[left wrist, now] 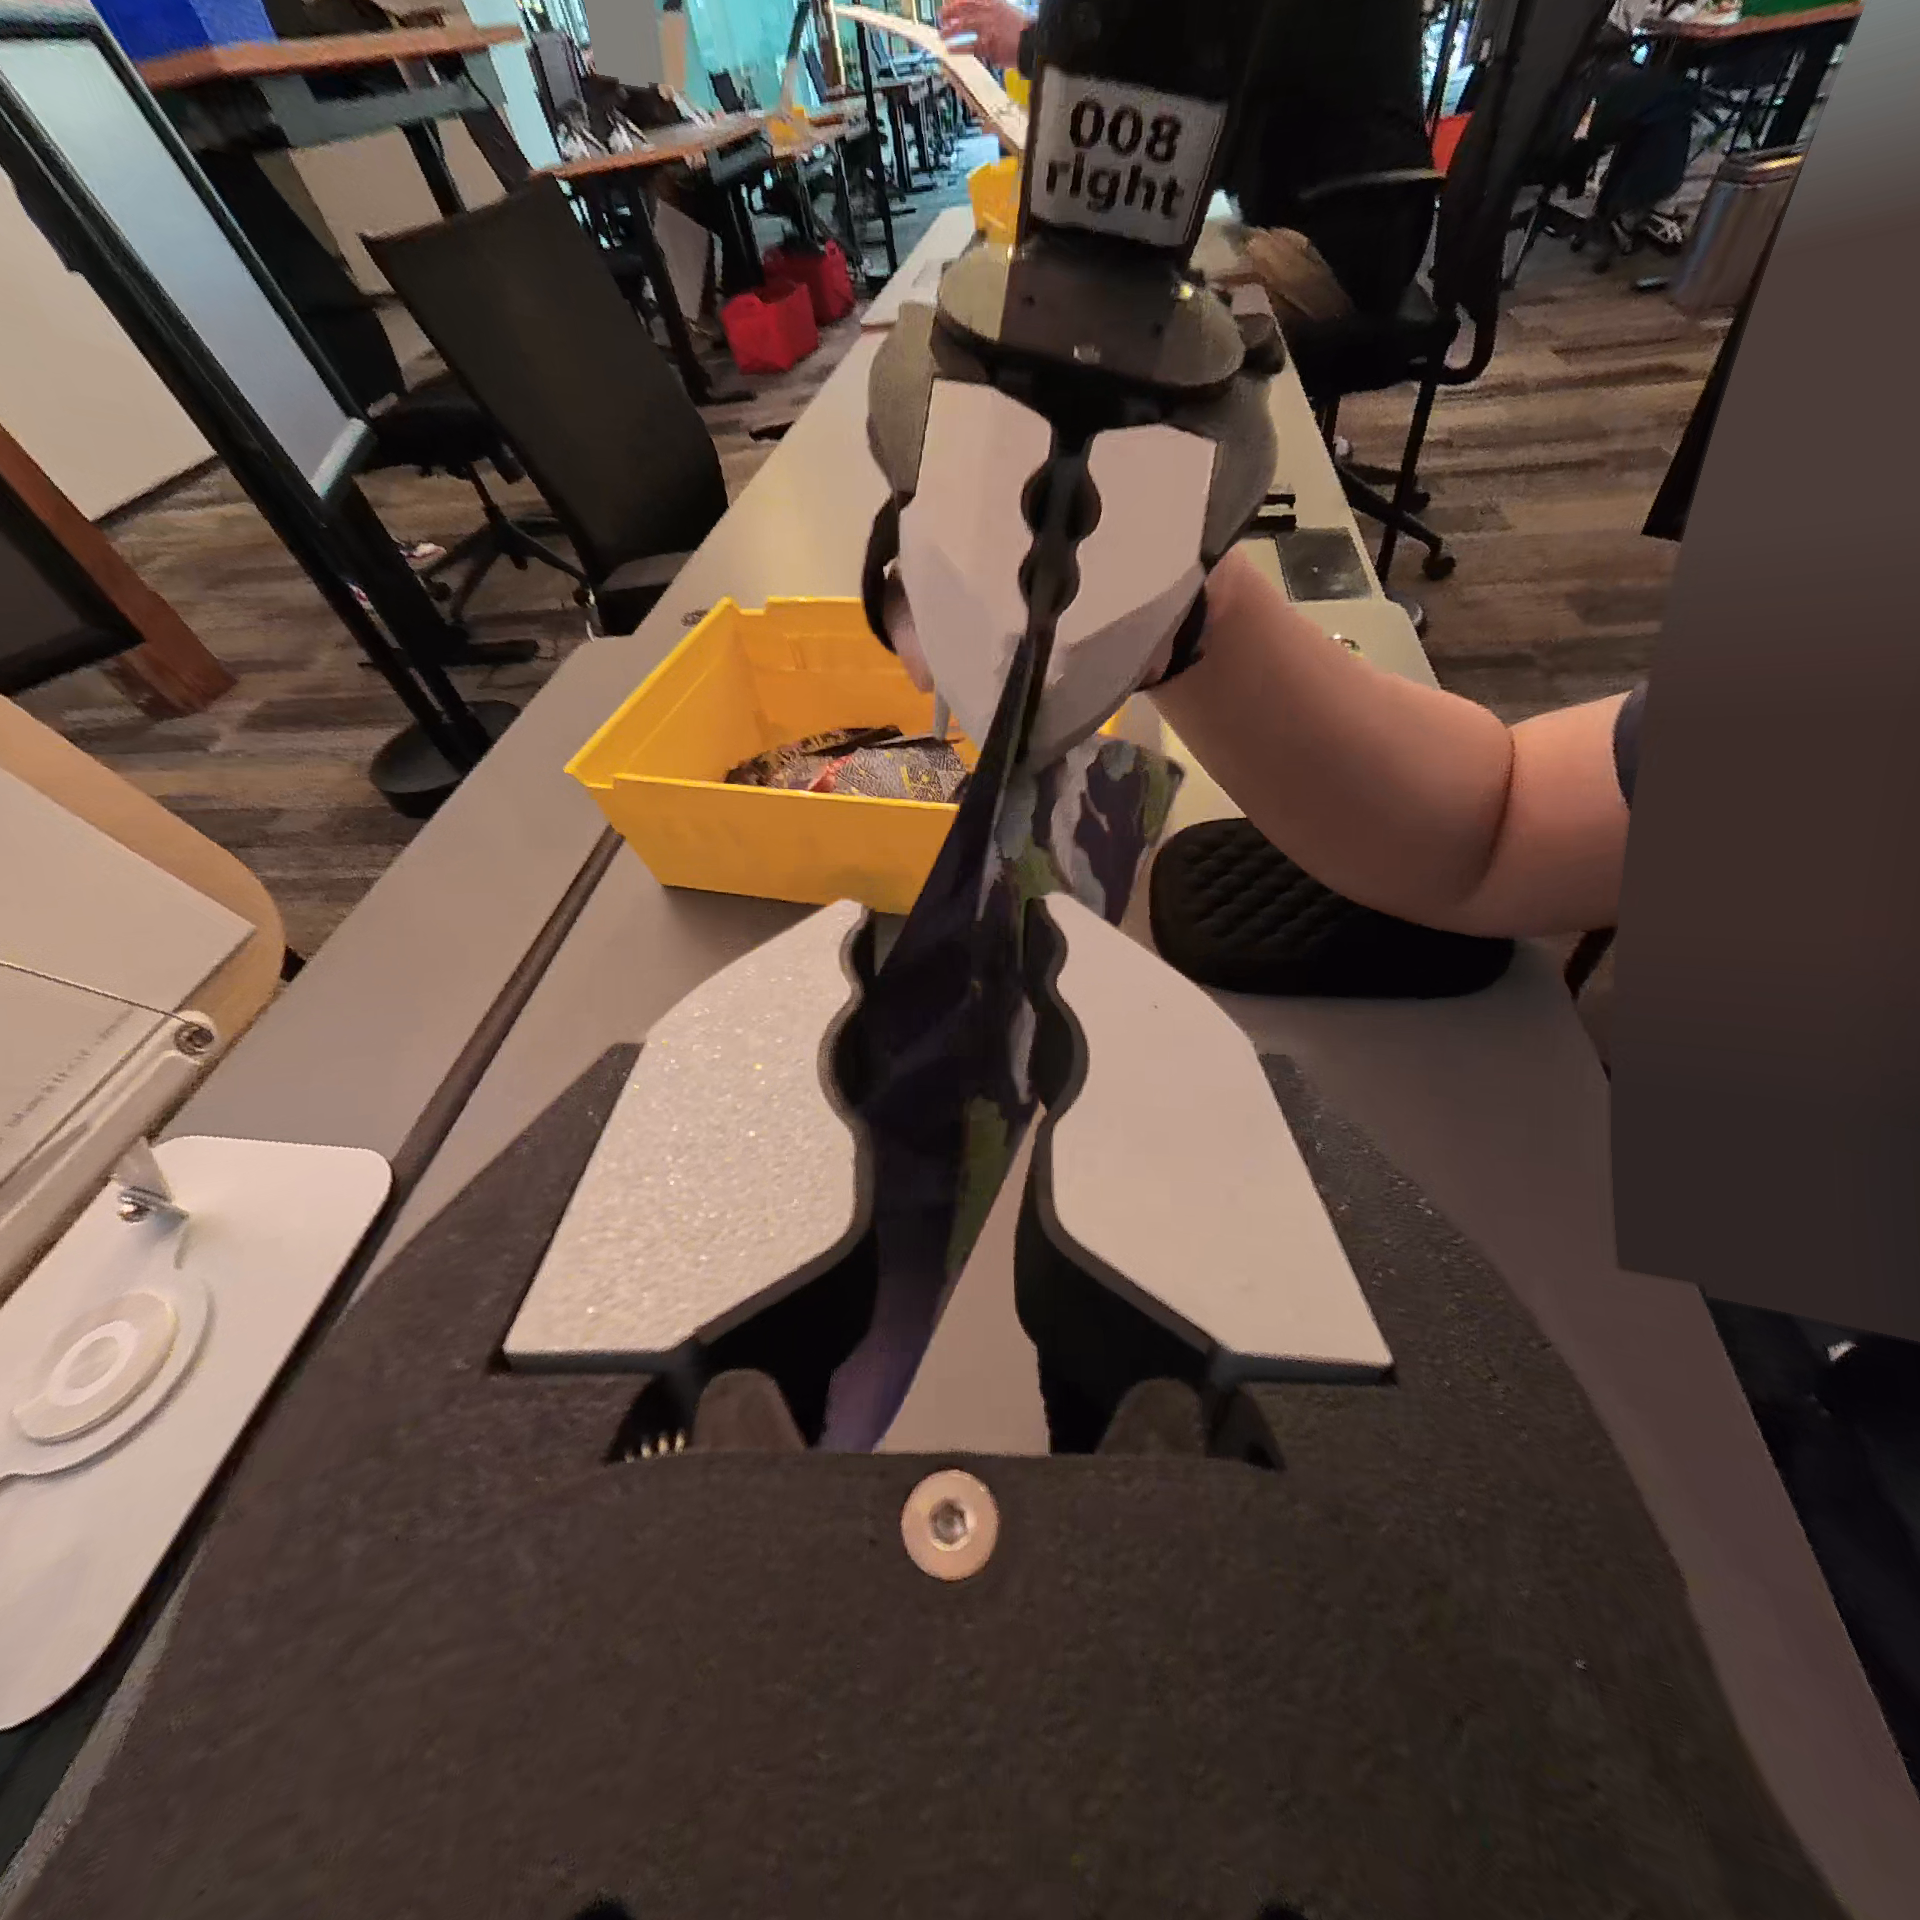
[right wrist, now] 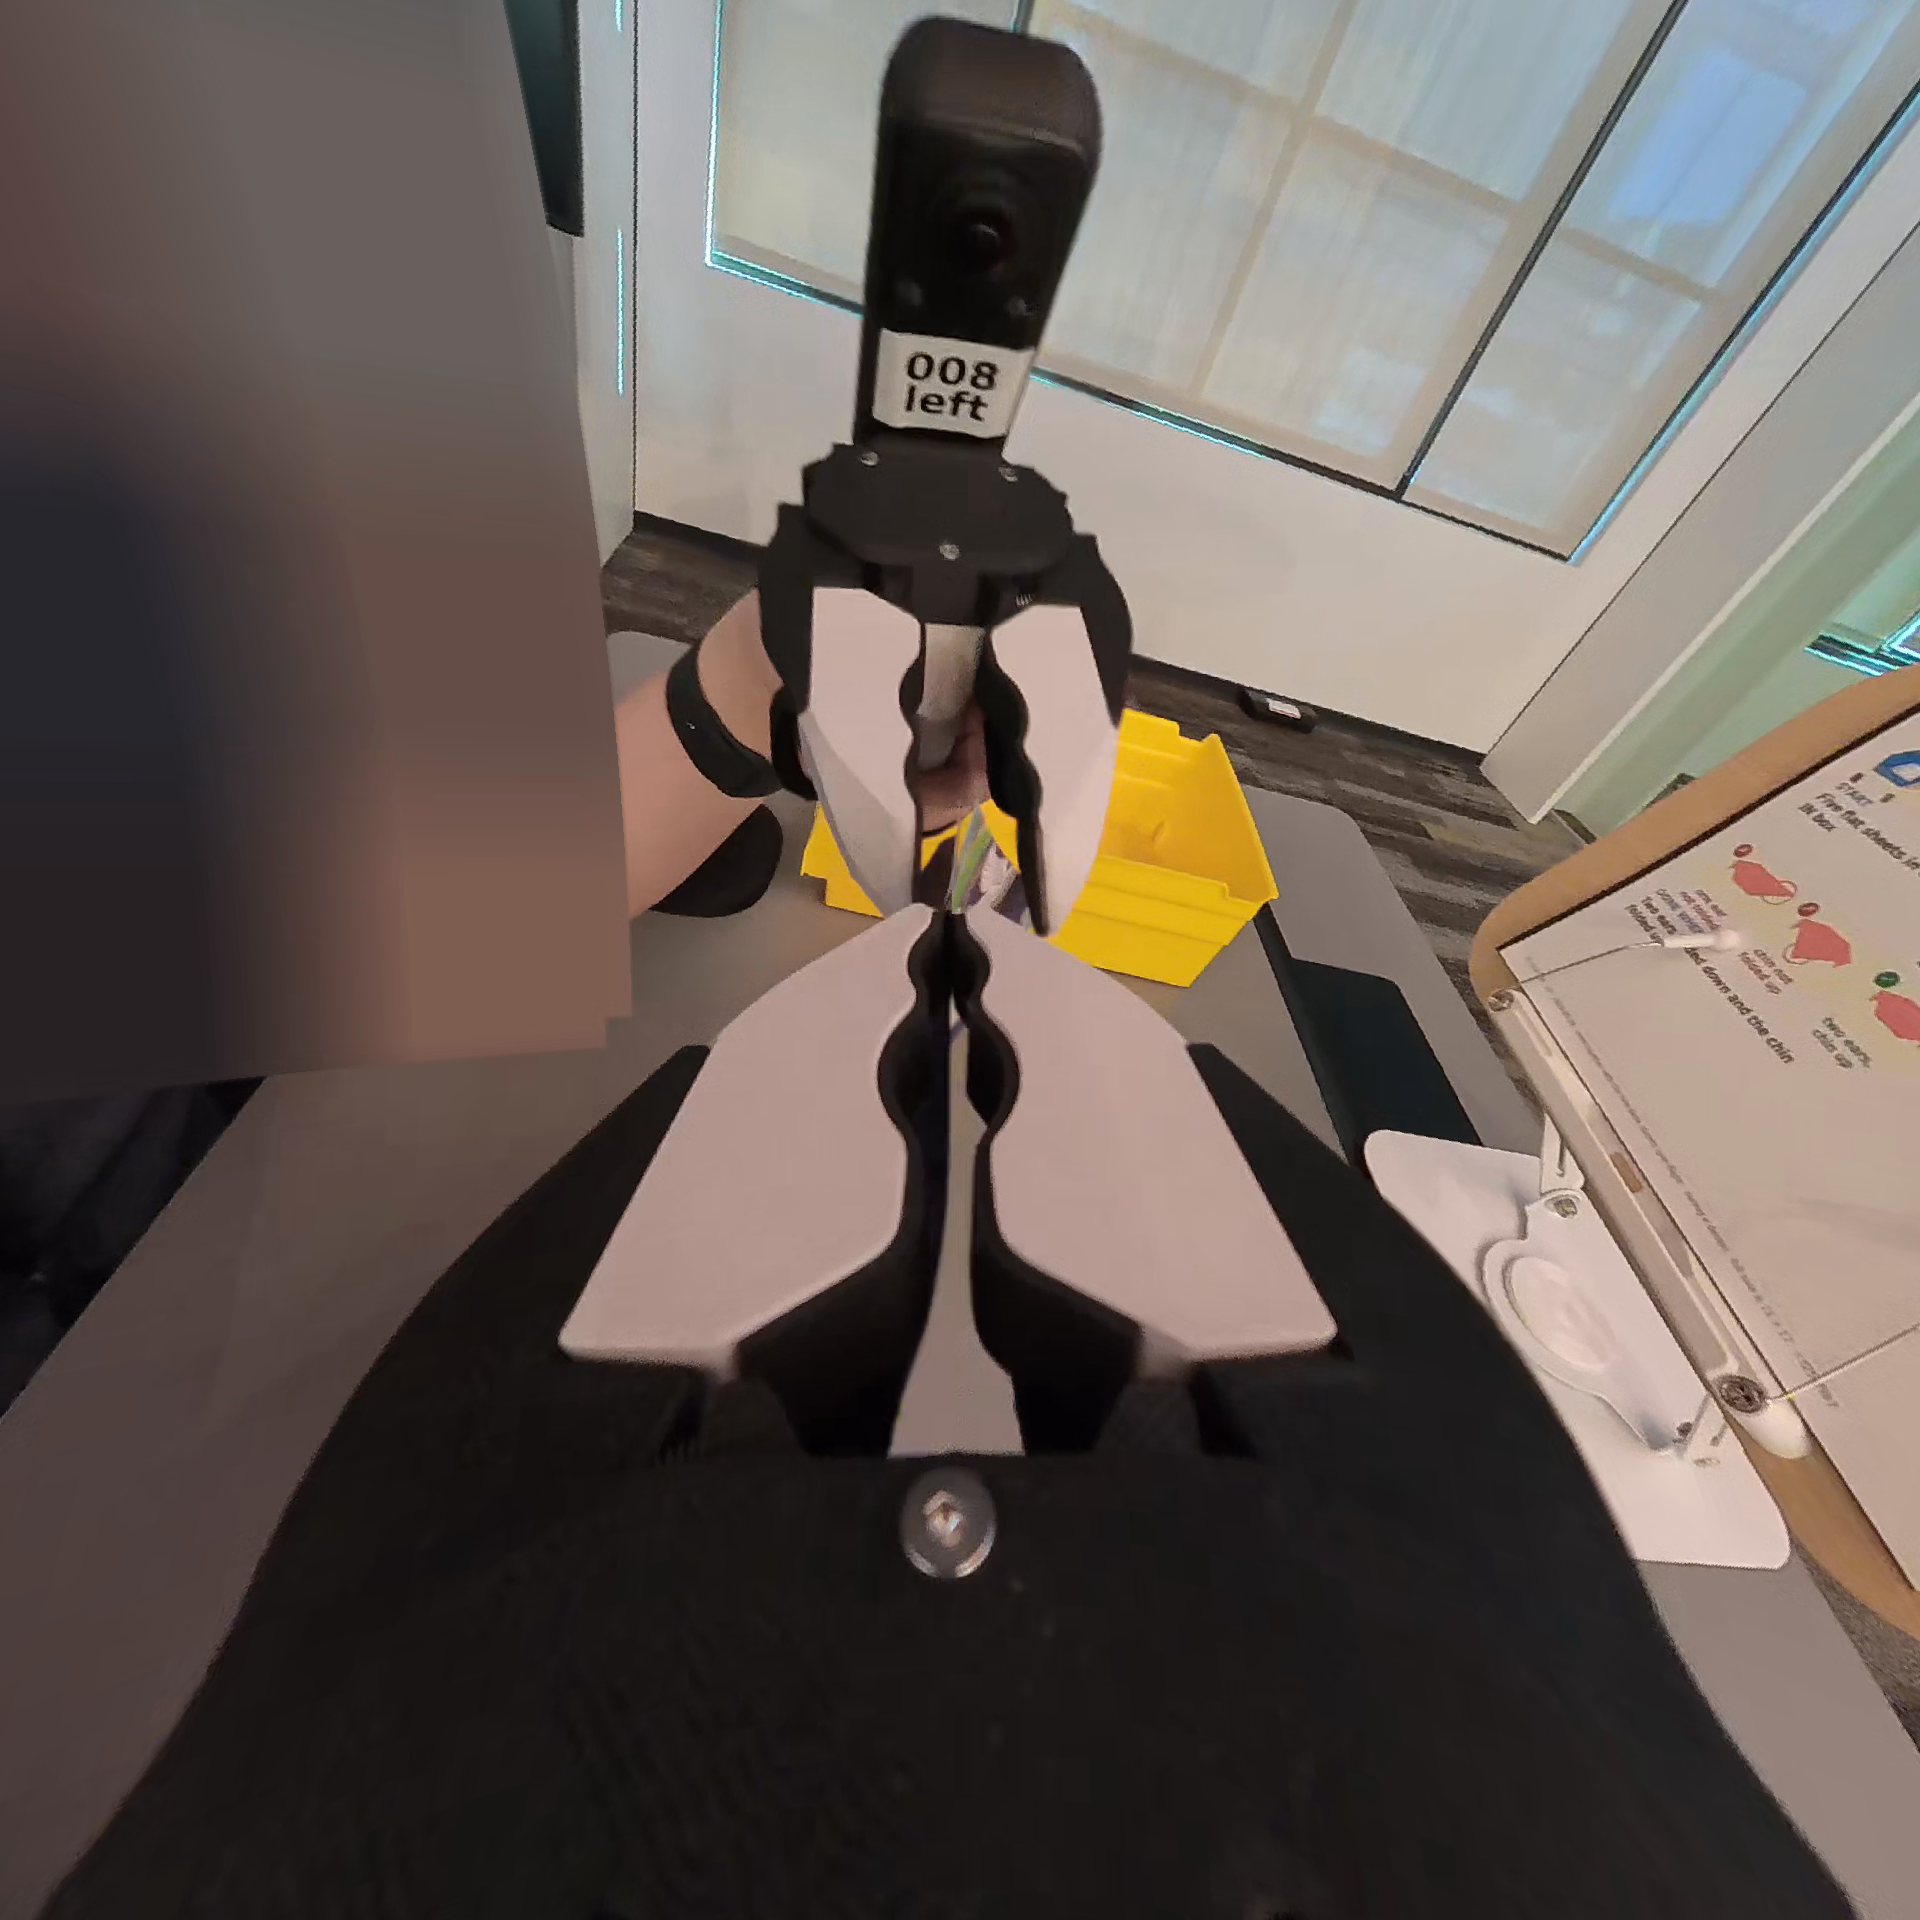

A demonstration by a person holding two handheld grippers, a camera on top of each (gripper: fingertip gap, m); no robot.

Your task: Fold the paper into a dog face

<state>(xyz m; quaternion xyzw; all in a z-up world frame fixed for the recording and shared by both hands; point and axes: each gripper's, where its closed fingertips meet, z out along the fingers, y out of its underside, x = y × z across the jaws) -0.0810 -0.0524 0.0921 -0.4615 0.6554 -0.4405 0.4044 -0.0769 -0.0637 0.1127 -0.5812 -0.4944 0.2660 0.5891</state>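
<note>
A dark navy patterned paper [left wrist: 935,1039] hangs in the air between my two grippers, seen nearly edge-on and twisted. My right gripper [left wrist: 1023,727] faces me and is shut on the paper's far end. My left gripper [left wrist: 956,925] has its jaws a little apart, and the paper runs through the gap between them. In the right wrist view my right gripper [right wrist: 951,920] is shut with only a thin slit. A sliver of the paper [right wrist: 971,873] shows just beyond it, between the parted fingers of the left gripper [right wrist: 966,904].
A yellow bin [left wrist: 748,831] holding folded patterned papers [left wrist: 862,769] stands on the grey table [left wrist: 468,987] below the grippers; it also shows in the right wrist view [right wrist: 1174,894]. A black padded rest [left wrist: 1299,925] lies under the person's forearm [left wrist: 1403,790]. An instruction board [right wrist: 1714,1091] on a white stand base [right wrist: 1455,1226] stands at the table's side. The grippers are tip to tip, or close to it.
</note>
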